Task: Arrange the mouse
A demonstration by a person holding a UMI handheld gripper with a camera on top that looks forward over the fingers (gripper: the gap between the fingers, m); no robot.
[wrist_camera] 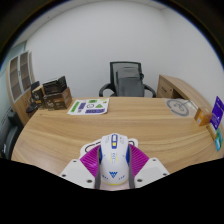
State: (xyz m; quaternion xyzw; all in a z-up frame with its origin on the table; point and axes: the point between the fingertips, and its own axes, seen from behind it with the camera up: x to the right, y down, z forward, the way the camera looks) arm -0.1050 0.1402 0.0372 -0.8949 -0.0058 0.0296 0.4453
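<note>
A white mouse [112, 160] with purple and yellow markings sits between my two fingers, its front pointing away over the wooden table [100, 130]. My gripper [113, 150] is closed on it. The magenta pads [92, 163] press against both of its sides. Whether the mouse rests on the table or hangs just above it cannot be told.
A black office chair [127, 78] stands behind the table's far edge. A colourful sheet [88, 106] lies at the far middle. A cardboard box [52, 96] sits far left. A round grey object [179, 107] and a blue box [216, 110] are at the right.
</note>
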